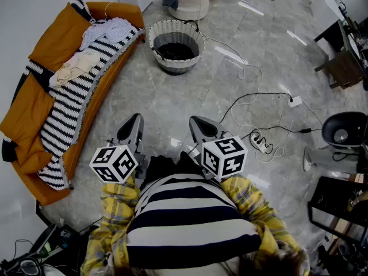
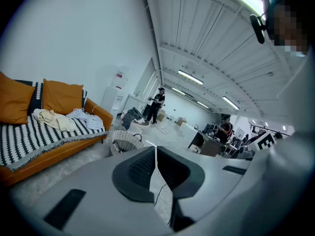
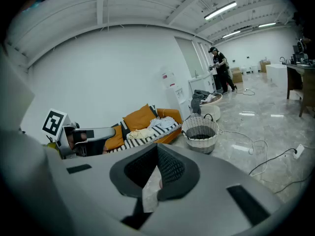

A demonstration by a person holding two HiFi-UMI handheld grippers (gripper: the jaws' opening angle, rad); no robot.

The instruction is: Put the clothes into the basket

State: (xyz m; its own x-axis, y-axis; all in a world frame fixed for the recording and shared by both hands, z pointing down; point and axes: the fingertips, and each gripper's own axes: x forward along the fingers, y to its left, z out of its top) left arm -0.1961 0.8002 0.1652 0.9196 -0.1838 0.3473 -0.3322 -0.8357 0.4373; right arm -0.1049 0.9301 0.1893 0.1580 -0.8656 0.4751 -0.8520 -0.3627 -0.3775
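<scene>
- Holding the left gripper (image 1: 134, 121) clenched on nothing, pads pressed together, well short of the basket (image 1: 156, 32) on its near side.
- Holding the right gripper (image 1: 199, 123) squeezed tight and empty too, just beside the left one and equally far from the basket.
- Lying on the sofa (image 1: 26, 117) to the basket's left: a cream garment (image 1: 72, 68) and a checked garment (image 1: 109, 29), heaped together on the striped blanket (image 1: 69, 105), the checked one nearer the basket.
- Stretching along the seat rather than across it, the long axis running from the basket end of the sofa toward the near end.
- Sitting ahead and leftward of both sets of jaws, so putting the left gripper nearer; probably calling for a reach up and left, with the jaws releasing before any grasp.
- Showing something dark (image 1: 175, 52) already inside the basket — too dim for telling what.
</scene>
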